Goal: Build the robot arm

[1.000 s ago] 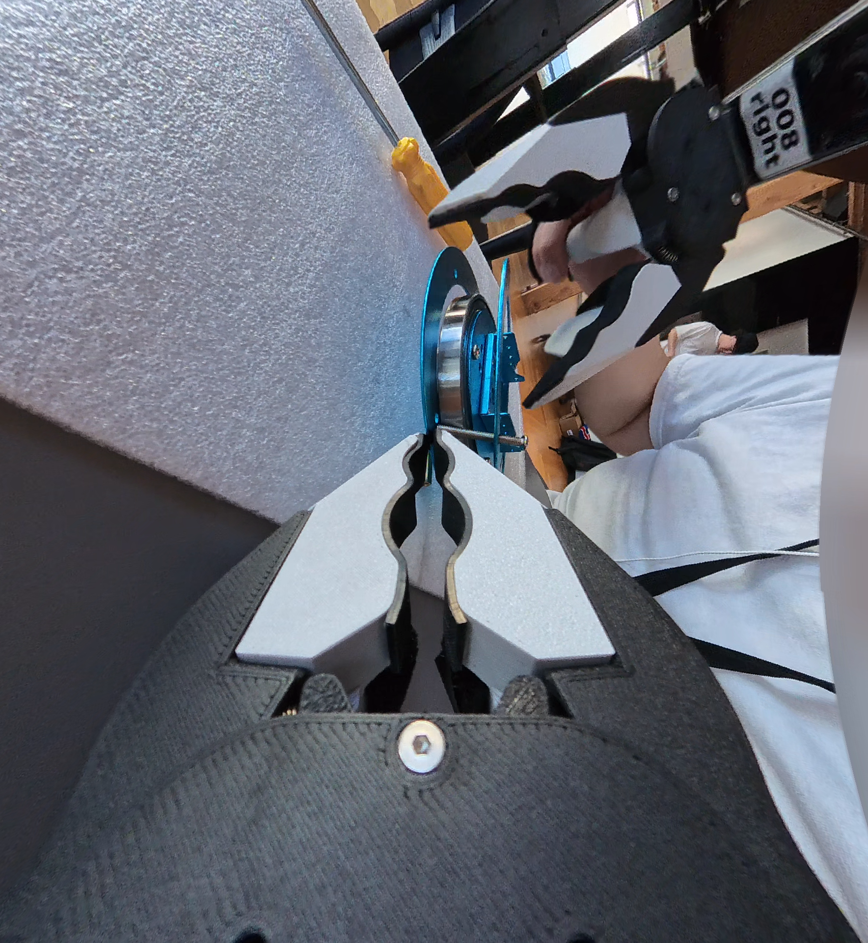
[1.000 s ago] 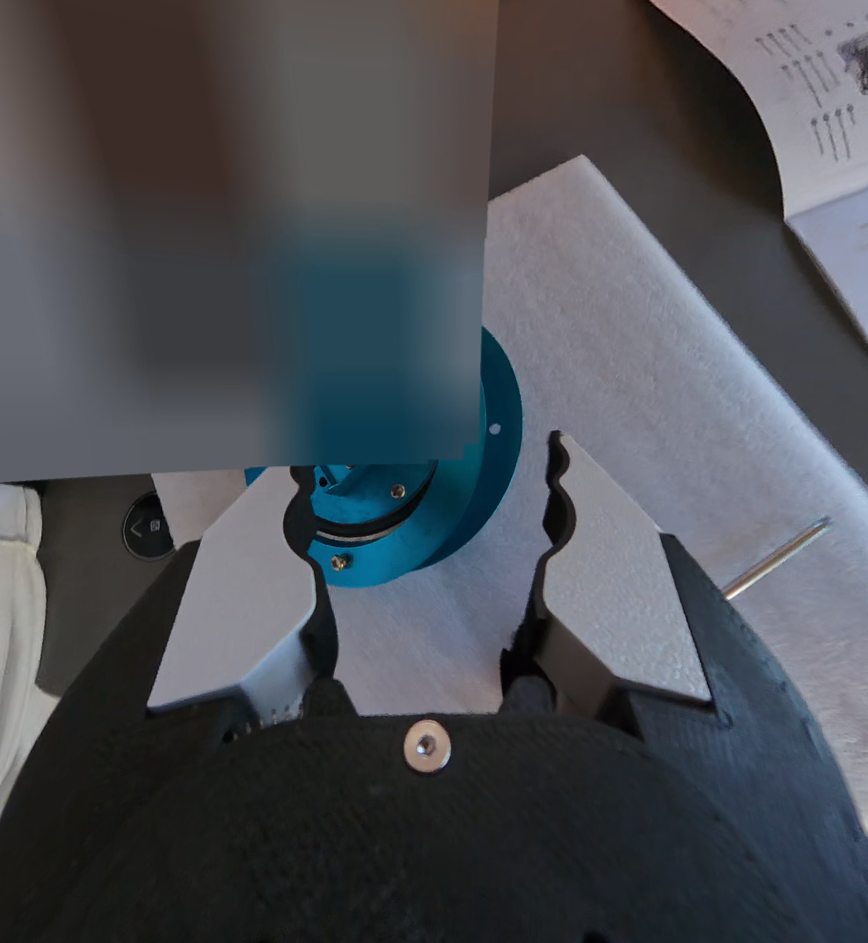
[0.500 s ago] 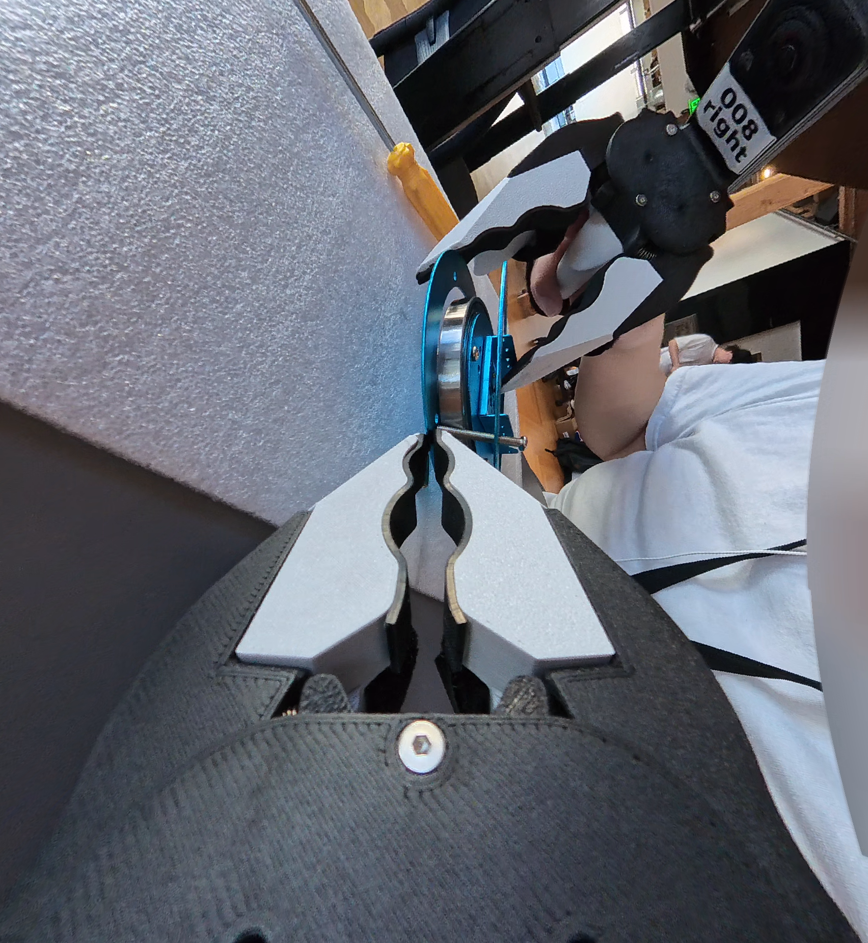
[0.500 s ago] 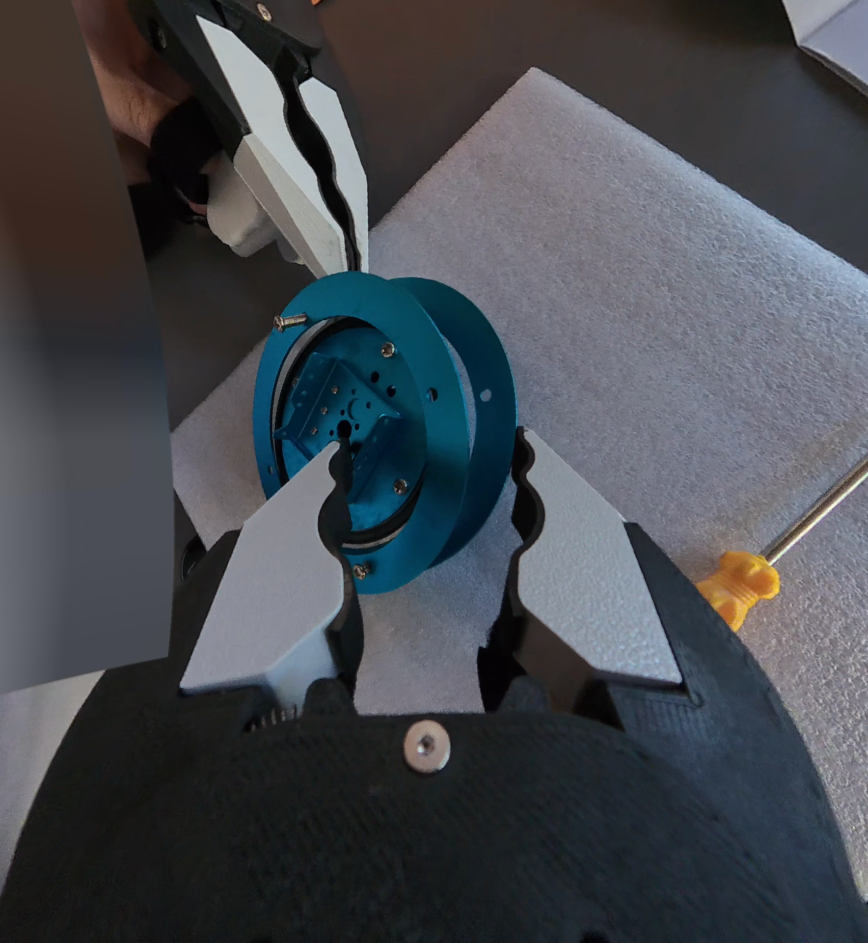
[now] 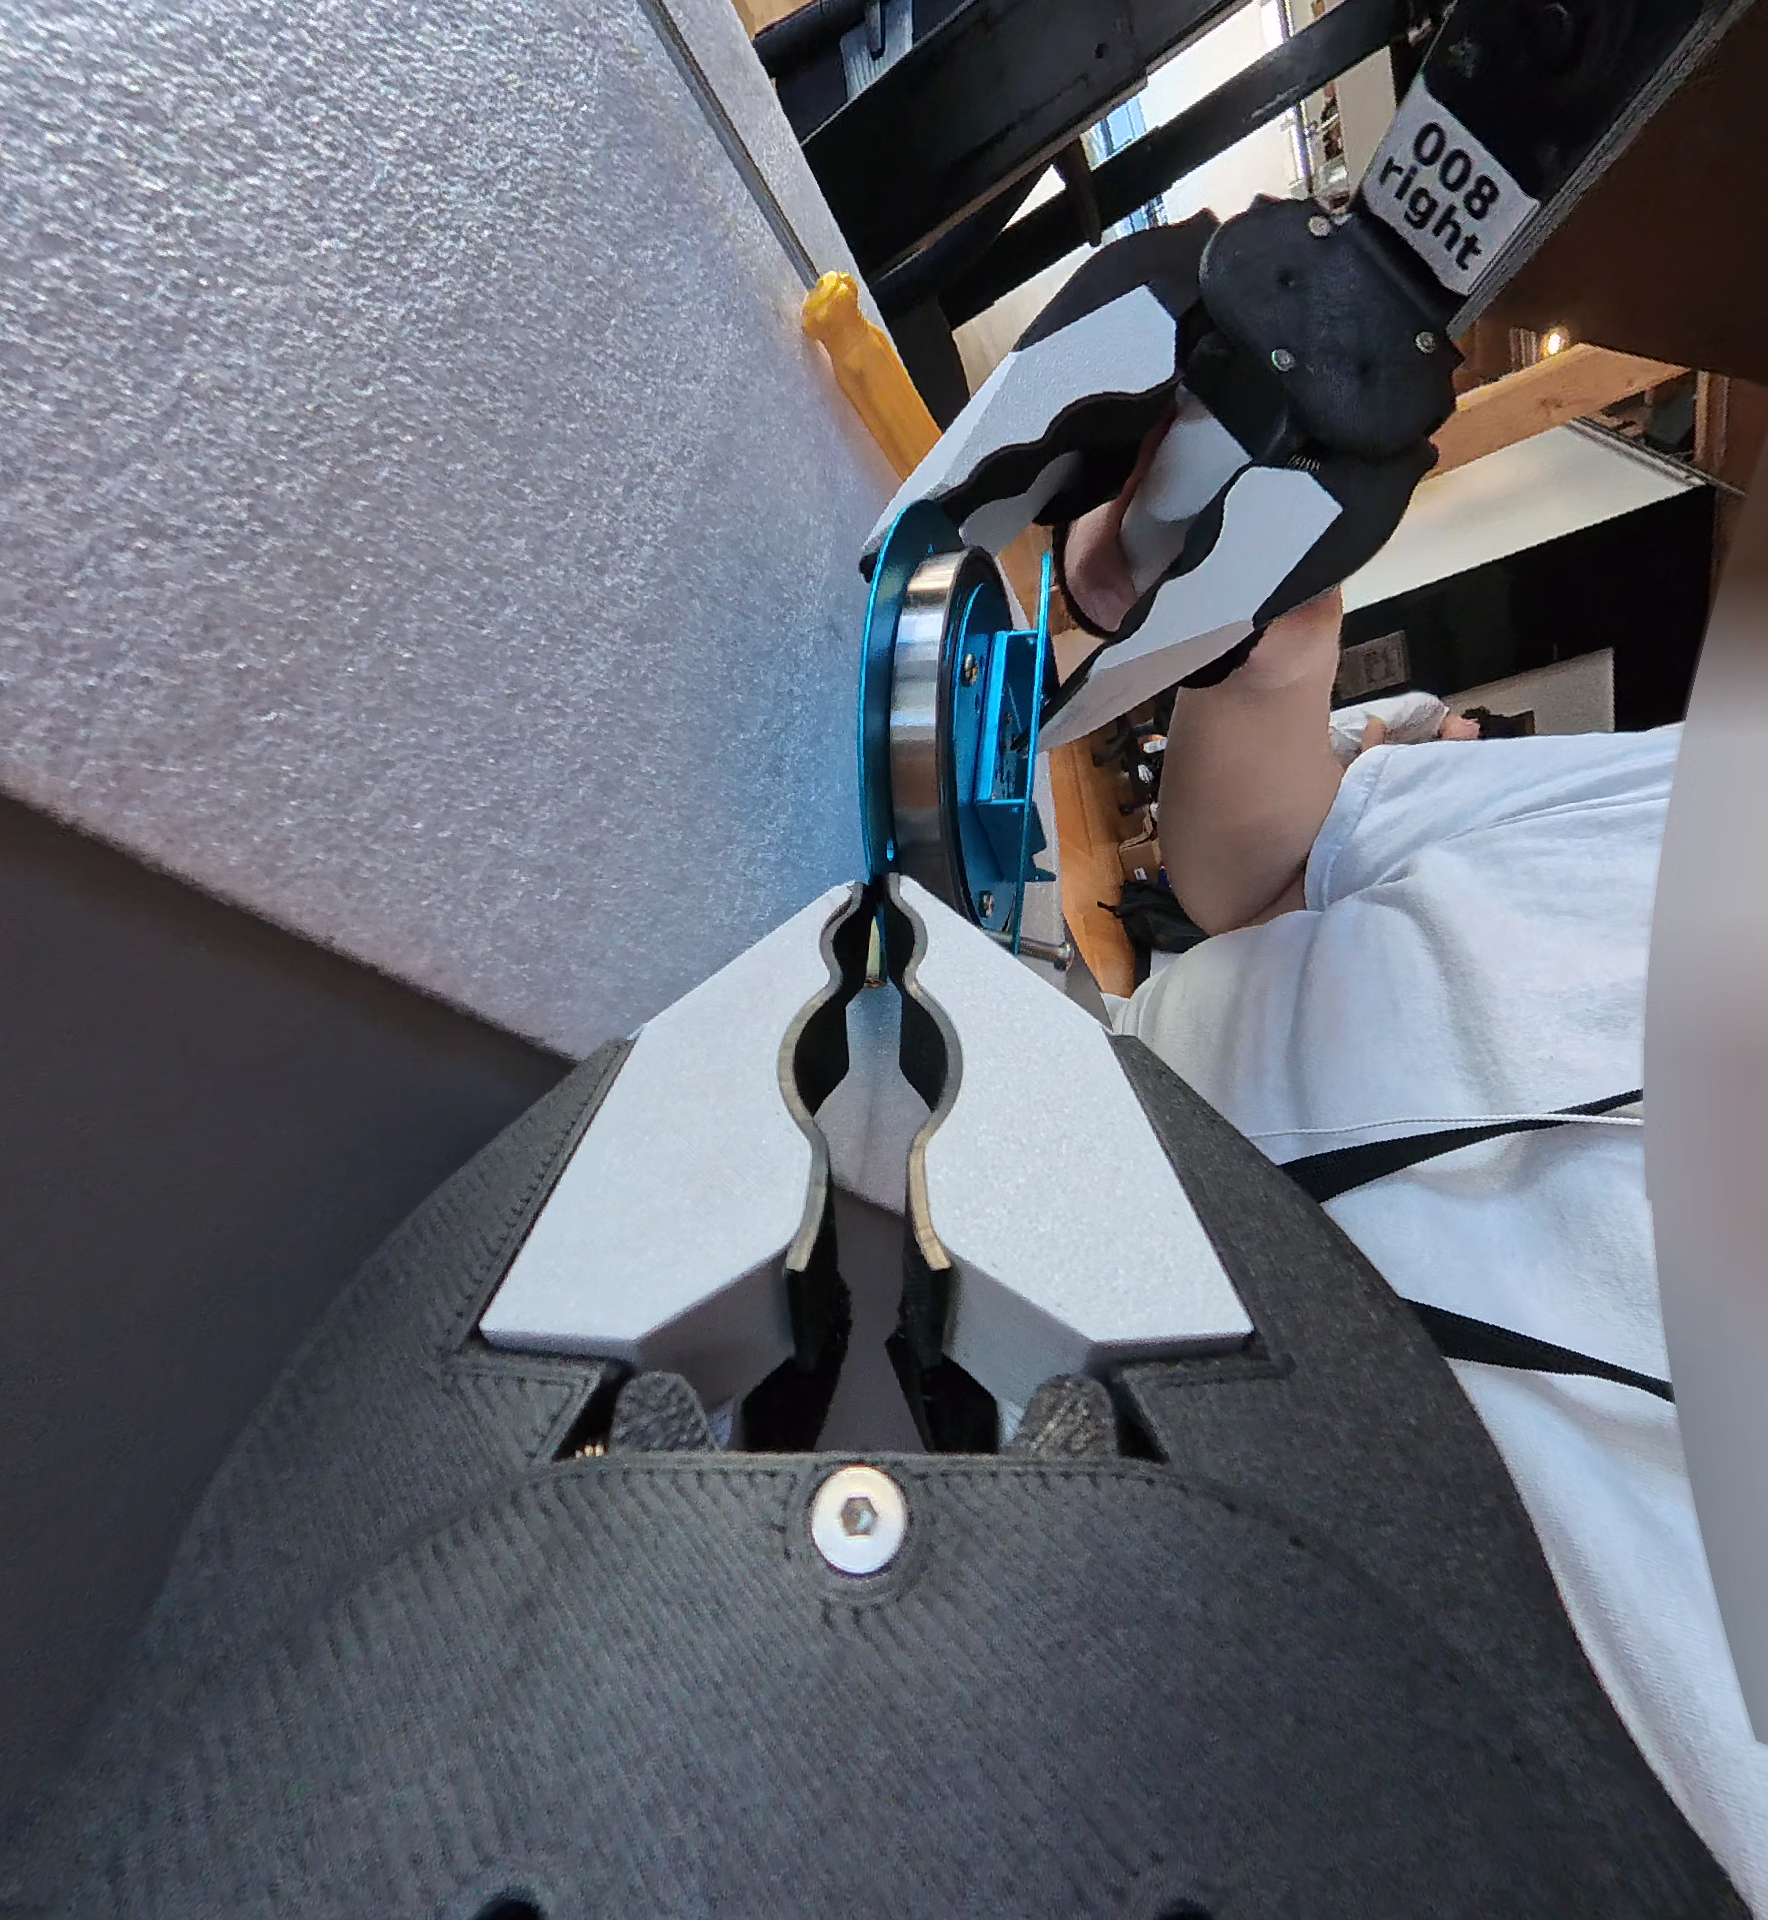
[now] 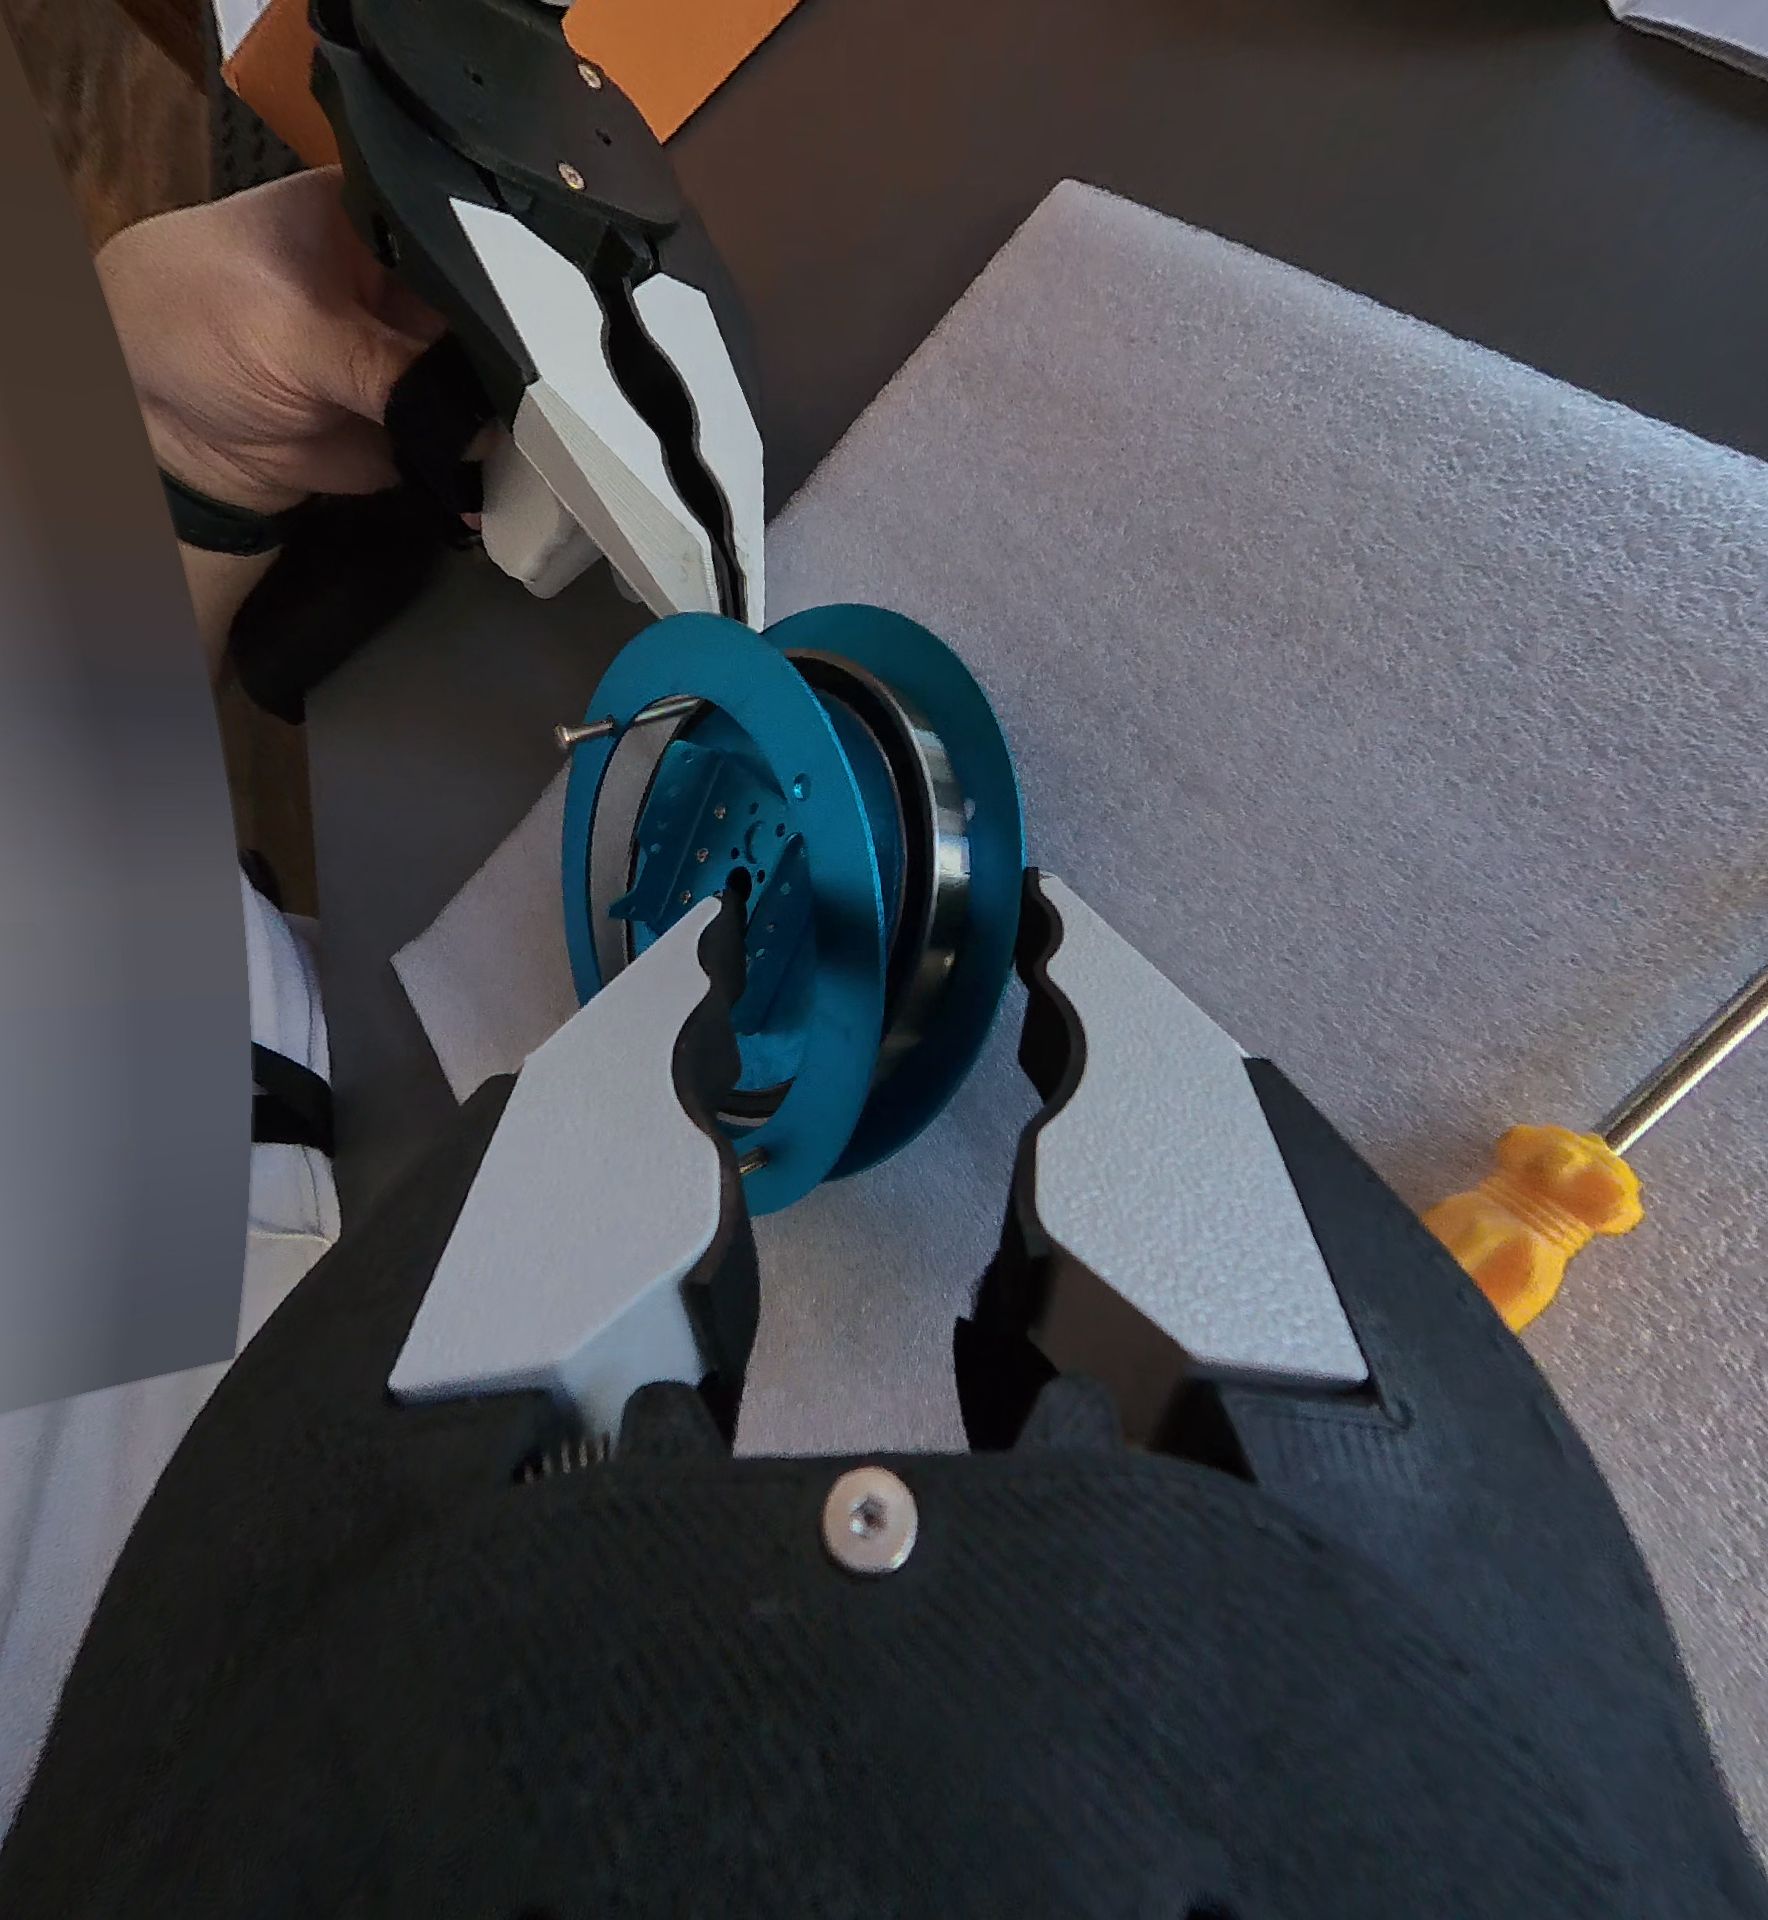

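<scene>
At the centre of the right wrist view, a blue anodised metal flanged wheel assembly stands on edge on the white foam sheet, its axis running roughly across the frame. The left gripper, pressed together, pinches the wheel's far flange rim at the top. The right gripper, spread wide, straddles the wheel's lower edge without touching, one finger on each side. A yellow-handled screwdriver lies at right.
</scene>
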A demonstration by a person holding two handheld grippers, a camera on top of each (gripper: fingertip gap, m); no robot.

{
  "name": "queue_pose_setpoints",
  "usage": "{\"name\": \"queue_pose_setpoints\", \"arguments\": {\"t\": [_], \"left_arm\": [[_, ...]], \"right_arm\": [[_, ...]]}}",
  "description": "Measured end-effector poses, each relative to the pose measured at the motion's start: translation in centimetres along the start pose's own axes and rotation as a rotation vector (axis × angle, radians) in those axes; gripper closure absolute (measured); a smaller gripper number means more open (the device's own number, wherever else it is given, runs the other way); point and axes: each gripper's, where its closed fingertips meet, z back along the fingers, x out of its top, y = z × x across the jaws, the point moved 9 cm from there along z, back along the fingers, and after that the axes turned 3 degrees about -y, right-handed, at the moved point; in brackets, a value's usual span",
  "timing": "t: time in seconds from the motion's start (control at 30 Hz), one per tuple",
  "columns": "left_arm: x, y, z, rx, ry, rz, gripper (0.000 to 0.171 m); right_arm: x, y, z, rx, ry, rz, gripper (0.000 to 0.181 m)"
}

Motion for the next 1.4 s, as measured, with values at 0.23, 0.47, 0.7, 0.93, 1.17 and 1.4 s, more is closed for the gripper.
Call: {"name": "queue_pose_setpoints", "arguments": {"t": [0.23,0.47,0.7,0.93,1.17,1.4], "left_arm": [[0.4,0.2,0.8,-0.036,-0.062,0.029,0.171],[0.4,0.1,1.5,0.022,-0.062,-0.007,0.161],[-0.8,-2.3,1.8,0.124,-0.055,-0.182,0.141],[-2.8,-3.2,1.8,0.227,-0.037,-0.178,0.149],[-3.3,-3.0,0.9,0.199,-0.017,-0.057,0.162],[-2.6,-2.3,1.5,0.189,-0.060,-0.029,0.168]], "right_arm": [[-0.5,-0.4,-0.1,0.019,0.002,0.011,0.127],[-0.3,-0.3,0.1,0.032,0.023,0.139,0.121],[0.8,1.5,0.4,0.121,-0.031,0.418,0.087],[1.8,3.1,-0.4,0.119,-0.015,0.583,0.098],[5.5,2.5,-2.3,0.229,0.156,0.747,0.126],[7.0,1.8,-5.5,0.353,0.465,0.773,0.143]]}}
